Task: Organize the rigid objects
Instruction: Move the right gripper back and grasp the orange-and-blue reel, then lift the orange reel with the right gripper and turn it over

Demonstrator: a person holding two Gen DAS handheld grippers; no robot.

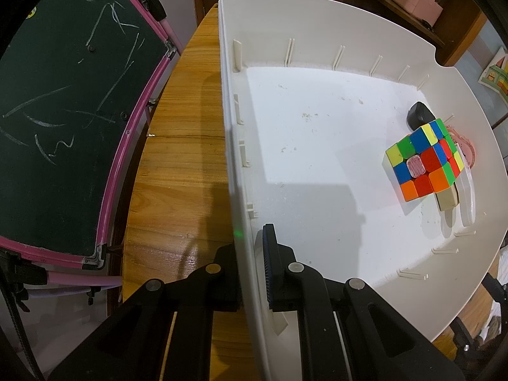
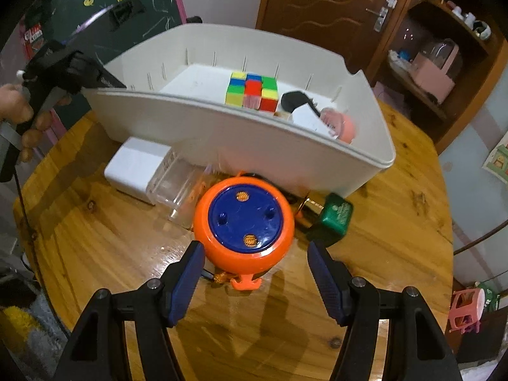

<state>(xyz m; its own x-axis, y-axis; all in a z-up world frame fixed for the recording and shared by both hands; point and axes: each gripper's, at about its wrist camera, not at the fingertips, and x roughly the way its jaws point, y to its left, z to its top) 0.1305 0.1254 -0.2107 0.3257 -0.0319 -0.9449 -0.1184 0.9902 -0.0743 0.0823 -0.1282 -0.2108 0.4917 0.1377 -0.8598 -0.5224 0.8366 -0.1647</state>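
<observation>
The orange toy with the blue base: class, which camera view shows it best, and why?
The right wrist view. The orange toy lies on the wooden table just ahead of the open right claw, its blue base facing the camera, in front of the white bin. The left wrist view does not show it.

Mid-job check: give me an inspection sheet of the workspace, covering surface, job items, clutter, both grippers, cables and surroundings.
Surface: wooden table, glossy, partly covered.
Job's things: white bin holds a Rubik's cube, a black object, a pink item and a beige block. Still on the table: orange toy with blue base, white-and-clear box, green-capped bottle.
Clutter: nothing seen beyond those.
Grippers: left gripper clamps the bin's side wall, one finger inside, one outside; right gripper is open, the fingers flanking the orange toy's near end, apparently not touching.
Cables: thin dark cable below the left hand.
Surroundings: chalkboard, wooden door, shelf.
</observation>
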